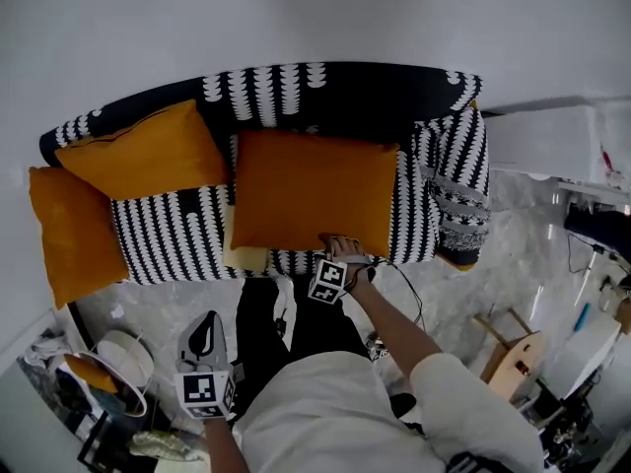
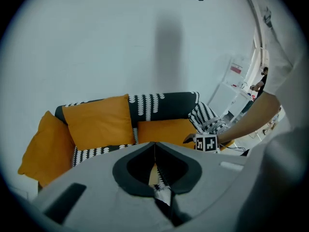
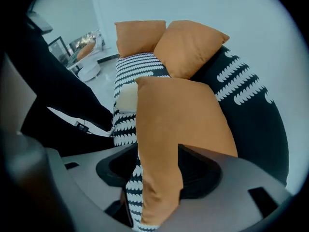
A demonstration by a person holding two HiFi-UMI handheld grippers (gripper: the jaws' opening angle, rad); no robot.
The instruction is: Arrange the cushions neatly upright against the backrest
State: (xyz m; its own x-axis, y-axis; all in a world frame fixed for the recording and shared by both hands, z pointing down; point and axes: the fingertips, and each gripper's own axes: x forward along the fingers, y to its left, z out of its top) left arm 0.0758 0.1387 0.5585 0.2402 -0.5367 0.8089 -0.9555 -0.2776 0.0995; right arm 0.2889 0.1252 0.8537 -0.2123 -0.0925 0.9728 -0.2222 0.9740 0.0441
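A black-and-white patterned sofa (image 1: 335, 92) carries several cushions. The large orange cushion (image 1: 311, 190) stands in the middle against the backrest. My right gripper (image 1: 340, 249) is at its lower front edge, and in the right gripper view that cushion (image 3: 178, 120) has its corner between the wide-open jaws of the right gripper (image 3: 154, 173). A second orange cushion (image 1: 143, 154) leans on the backrest at left, and a third (image 1: 71, 230) hangs at the left armrest. A patterned cushion (image 1: 455, 180) sits at the right armrest. My left gripper (image 1: 202, 338) is shut, empty and low beside my legs.
A small pale cushion (image 1: 245, 254) lies on the seat front, under the middle cushion. A white cabinet (image 1: 542, 136) stands right of the sofa, and a wooden stool (image 1: 513, 348) is on the marble floor at right. Round white items (image 1: 123, 358) sit on the floor at left.
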